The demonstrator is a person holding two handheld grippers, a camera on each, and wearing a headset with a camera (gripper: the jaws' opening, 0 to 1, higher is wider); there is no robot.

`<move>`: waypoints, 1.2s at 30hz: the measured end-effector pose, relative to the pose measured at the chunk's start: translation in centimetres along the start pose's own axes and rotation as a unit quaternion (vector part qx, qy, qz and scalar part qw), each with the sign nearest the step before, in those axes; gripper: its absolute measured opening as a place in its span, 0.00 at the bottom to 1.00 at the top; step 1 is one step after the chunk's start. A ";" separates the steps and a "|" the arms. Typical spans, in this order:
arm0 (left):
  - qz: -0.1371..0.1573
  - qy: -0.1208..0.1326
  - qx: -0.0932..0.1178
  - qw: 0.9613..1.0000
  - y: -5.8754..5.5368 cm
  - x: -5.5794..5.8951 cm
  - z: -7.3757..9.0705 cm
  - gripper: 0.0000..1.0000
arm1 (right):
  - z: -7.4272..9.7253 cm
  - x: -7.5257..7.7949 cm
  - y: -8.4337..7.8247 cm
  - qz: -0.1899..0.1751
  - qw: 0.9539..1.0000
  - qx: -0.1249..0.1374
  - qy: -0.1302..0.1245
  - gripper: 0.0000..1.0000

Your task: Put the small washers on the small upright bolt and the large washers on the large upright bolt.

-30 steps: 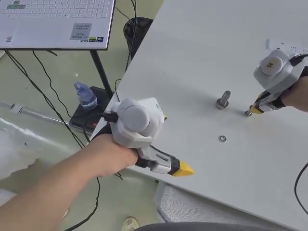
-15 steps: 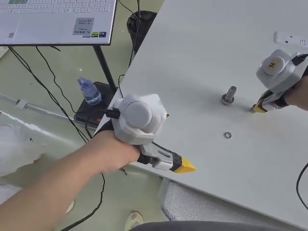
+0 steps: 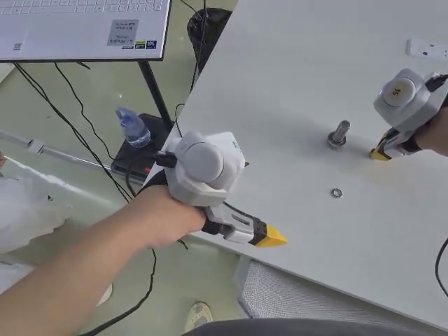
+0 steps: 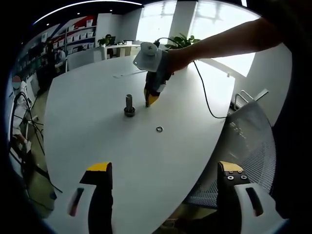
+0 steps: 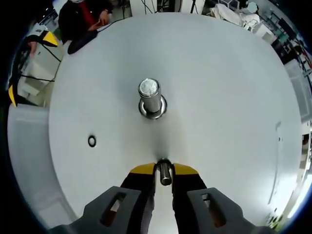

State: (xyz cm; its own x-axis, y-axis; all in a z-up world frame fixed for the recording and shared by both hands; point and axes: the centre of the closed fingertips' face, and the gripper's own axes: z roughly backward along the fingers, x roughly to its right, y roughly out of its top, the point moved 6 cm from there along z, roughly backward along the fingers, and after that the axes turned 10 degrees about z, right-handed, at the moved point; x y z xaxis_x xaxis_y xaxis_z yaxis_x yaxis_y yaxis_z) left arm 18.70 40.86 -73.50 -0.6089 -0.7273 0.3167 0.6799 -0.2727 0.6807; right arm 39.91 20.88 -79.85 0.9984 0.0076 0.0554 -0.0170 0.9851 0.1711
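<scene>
Right gripper (image 5: 165,169) low over table (image 5: 219,97), jaws nipped in on small bolt (image 5: 165,176); left gripper (image 4: 163,168) wide open, empty. Loose washer (image 5: 91,141) lying flat near large bolt (image 5: 152,100). Best to let go cleanly, lift straight, then pinch washer by its rim.

1. Table (image 3: 280,84): white, matte top, rounded edge; a white socket plate (image 3: 425,49) lies at its far side.
2. Floor (image 3: 84,126): pale green, glossy.
3. Laptop (image 3: 84,28): white, open, raised on a black stand (image 3: 155,91) beside the table.
4. Power box (image 3: 129,168): black, on the floor at the stand's foot; a clear water bottle (image 3: 131,127) with a blue cap is by it.
5. Mesh chair (image 4: 248,141): grey, at the table's near edge.
6. Windows (image 4: 214,22): bright daylight beyond the table; potted plants (image 4: 183,41) stand before them.
7. Shelving (image 4: 80,36): along the far wall.
</scene>
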 end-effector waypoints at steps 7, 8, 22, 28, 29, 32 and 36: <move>0.000 -0.001 -0.001 1.000 0.1 -0.1 -0.2 0.88 | -0.2 0.2 -0.1 0.008 1.000 -0.005 -0.001 0.13; 0.001 -0.002 -0.001 1.000 0.1 0.0 -0.2 0.88 | -0.2 0.2 -0.1 0.009 1.000 -0.006 -0.001 0.13; -0.001 -0.001 -0.001 1.000 0.0 0.1 -0.3 0.87 | -0.5 0.7 -0.2 0.014 1.000 -0.005 0.000 0.13; 0.000 0.001 0.000 1.000 0.0 0.0 -0.3 0.87 | -0.6 0.2 -0.4 0.015 1.000 -0.008 0.004 0.23; 0.000 0.000 0.001 1.000 0.0 0.1 -0.3 0.87 | -0.5 0.2 -0.4 0.014 1.000 -0.005 0.003 0.24; -0.001 0.002 0.001 1.000 0.0 0.1 -0.2 0.87 | -0.5 0.5 -0.4 0.013 1.000 -0.001 0.002 0.27; -0.002 0.002 0.000 1.000 -0.2 0.1 0.0 0.87 | -0.5 0.6 -0.4 0.011 1.000 -0.001 0.005 0.27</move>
State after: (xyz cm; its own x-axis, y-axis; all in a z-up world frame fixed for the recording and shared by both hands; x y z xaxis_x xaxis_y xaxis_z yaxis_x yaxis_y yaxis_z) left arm 18.52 40.83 -73.58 -0.6101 -0.7290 0.3104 0.6770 -0.2760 0.6823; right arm 40.52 20.58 -80.33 0.9983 0.0311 0.0487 -0.0389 0.9850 0.1684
